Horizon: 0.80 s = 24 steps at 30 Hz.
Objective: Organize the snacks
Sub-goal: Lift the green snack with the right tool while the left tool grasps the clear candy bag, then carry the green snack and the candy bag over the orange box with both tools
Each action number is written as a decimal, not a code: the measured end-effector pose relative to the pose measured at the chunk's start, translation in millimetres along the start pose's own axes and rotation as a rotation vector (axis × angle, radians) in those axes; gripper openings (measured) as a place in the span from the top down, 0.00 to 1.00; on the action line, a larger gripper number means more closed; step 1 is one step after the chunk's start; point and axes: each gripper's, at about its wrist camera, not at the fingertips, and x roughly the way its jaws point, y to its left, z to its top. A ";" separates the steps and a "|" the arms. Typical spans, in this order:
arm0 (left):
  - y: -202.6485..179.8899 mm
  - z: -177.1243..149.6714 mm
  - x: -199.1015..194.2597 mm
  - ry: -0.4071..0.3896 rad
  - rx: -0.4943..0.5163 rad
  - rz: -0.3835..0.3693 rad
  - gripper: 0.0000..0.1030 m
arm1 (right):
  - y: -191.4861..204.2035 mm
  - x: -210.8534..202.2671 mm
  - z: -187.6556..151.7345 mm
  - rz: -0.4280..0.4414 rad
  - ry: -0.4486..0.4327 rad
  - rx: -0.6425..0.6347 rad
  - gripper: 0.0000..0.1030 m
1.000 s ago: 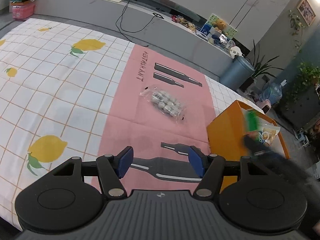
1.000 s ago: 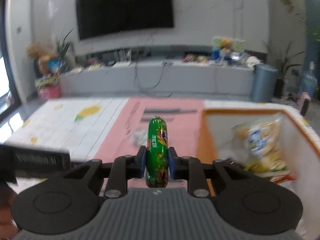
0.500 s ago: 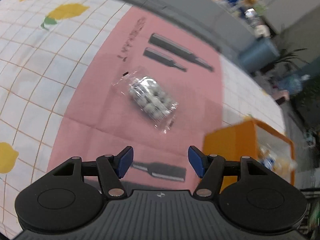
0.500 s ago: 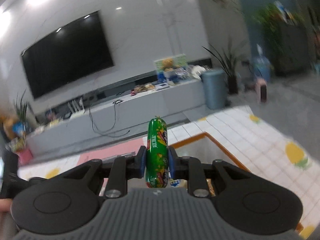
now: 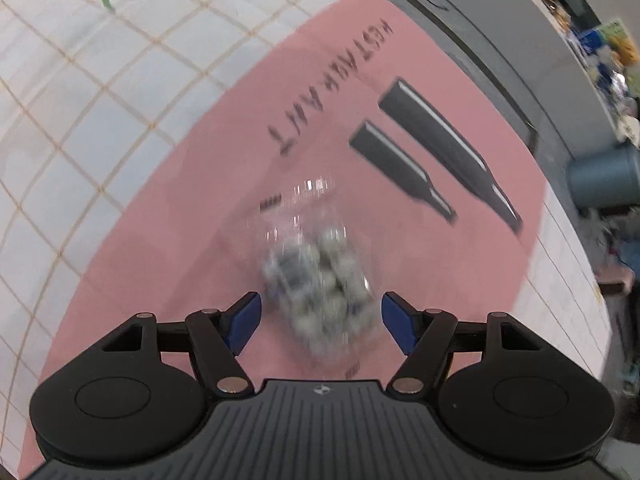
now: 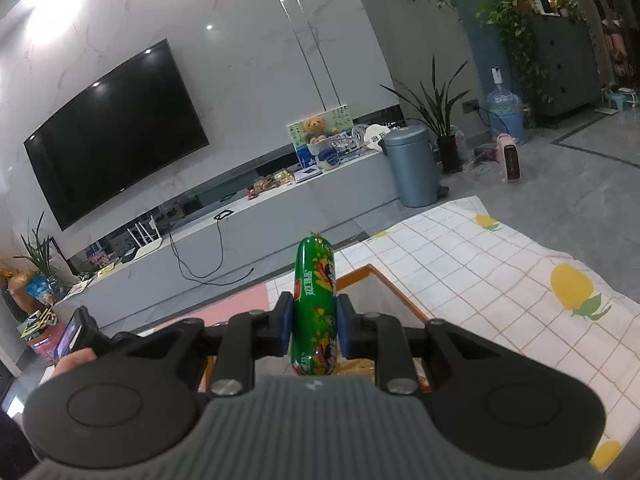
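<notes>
A clear bag of grey-white round snacks (image 5: 316, 280) lies on the pink mat (image 5: 200, 184), blurred. My left gripper (image 5: 320, 322) is open, its blue pads on either side of the bag's near end, just above it. My right gripper (image 6: 314, 330) is shut on a green sausage stick (image 6: 314, 304), held upright over the orange box (image 6: 384, 284), whose far rim and corner show behind the fingers. Snack packets show in the box under the sausage.
The lemon-print checked cloth (image 6: 500, 272) covers the table around the mat. A grey TV bench (image 6: 240, 236) and a blue bin (image 6: 412, 168) stand beyond the table edge. The person's left hand (image 6: 76, 356) shows at the lower left.
My left gripper has moved forward and down to the bag of round snacks, which now sits between its open pads. My right gripper has swung right and tilted up over the orange box with the sausage.
</notes>
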 end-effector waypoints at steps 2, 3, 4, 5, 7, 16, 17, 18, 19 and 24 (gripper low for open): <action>-10.7 3.8 3.2 0.002 0.024 0.049 0.19 | -1.9 -1.5 -0.9 -0.010 0.007 -0.003 0.80; -15.6 4.9 5.8 0.011 0.033 0.080 0.19 | -2.4 -0.8 -1.1 -0.017 0.008 -0.008 0.80; -20.8 7.2 6.8 0.017 0.036 0.106 0.19 | -3.4 1.8 -0.6 -0.024 0.009 -0.010 0.80; -23.2 7.2 8.0 0.013 0.029 0.128 0.20 | -5.0 2.3 -0.7 -0.029 0.009 -0.013 0.80; -26.0 5.4 8.9 -0.010 -0.011 0.154 0.23 | -5.1 3.1 -1.1 -0.038 0.009 -0.018 0.80; -36.0 0.1 11.8 0.010 0.067 0.232 0.38 | 1.1 6.9 -5.7 -0.060 0.026 -0.090 0.80; -32.1 -1.0 10.6 0.014 0.072 0.221 0.38 | 1.4 7.7 -6.2 -0.056 0.031 -0.094 0.80; -28.9 -0.9 9.5 0.015 0.082 0.208 0.38 | 1.7 9.1 -6.5 -0.056 0.036 -0.096 0.80; -25.3 -3.0 7.3 0.015 0.106 0.190 0.38 | 1.5 10.8 -7.3 -0.054 0.044 -0.101 0.80; -13.4 -30.2 -17.3 -0.051 0.295 0.128 0.38 | 1.5 14.0 -10.0 -0.019 0.077 -0.096 0.80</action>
